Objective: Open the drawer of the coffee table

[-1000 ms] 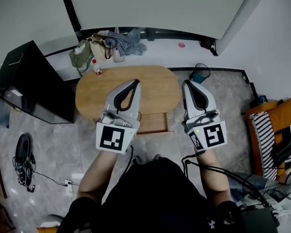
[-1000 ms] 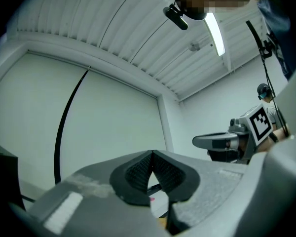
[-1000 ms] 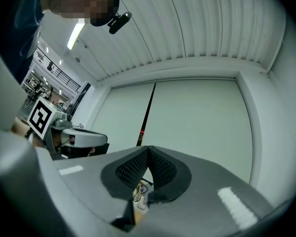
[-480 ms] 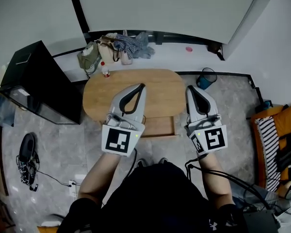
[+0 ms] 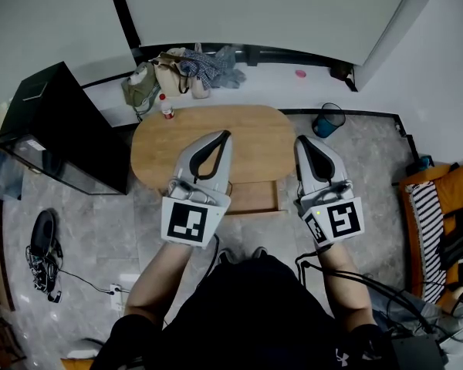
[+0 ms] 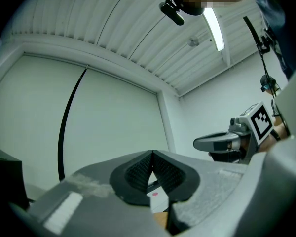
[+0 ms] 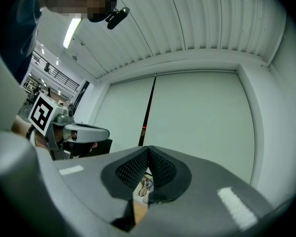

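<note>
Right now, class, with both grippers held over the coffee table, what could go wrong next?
1. The left gripper and right gripper are shut and empty; shut jaws cannot catch the drawer.
2. The drawer seems to jut toward the person; a step forward might knock it.
3. A bottle stands near the table's far edge; a jolt could tip it.

No lettering, brand name or numeral is legible. The only printed marks are square black-and-white code patterns on the cube (image 5: pixel 189 220) of the left gripper (image 5: pixel 222 134) and the cube (image 5: pixel 336 220) of the right gripper (image 5: pixel 299 140), on the person's side of the coffee table (image 5: pixel 255 133).
</note>
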Demonstrator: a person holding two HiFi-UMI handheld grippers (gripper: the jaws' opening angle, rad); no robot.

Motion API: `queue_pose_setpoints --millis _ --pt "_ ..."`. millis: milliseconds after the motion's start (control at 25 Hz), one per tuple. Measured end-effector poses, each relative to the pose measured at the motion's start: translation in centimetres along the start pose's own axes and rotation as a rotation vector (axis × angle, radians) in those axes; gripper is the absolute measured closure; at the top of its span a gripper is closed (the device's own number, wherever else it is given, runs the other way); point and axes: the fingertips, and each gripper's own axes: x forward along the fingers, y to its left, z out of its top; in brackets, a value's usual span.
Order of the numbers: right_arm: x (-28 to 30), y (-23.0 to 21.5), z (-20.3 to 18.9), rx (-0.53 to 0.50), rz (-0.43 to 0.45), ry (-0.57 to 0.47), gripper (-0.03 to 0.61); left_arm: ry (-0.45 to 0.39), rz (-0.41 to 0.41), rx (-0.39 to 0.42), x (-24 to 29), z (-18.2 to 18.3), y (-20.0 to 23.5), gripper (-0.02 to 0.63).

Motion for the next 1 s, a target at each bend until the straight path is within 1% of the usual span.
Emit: queue_pose_setpoints --millis 280,1000 --pt "-0.6 0.1 -0.2 0.0 0.004 -0.004 0.577 0.004 0.011 -0.009 -0.4 -0.4 0.3 0.612" --pt "-1.5 -0.3 -0.8 0.024 -0.004 -0.007 0.577 0.021 0.001 -0.018 -0.2 -1.1 -1.1 0.612"
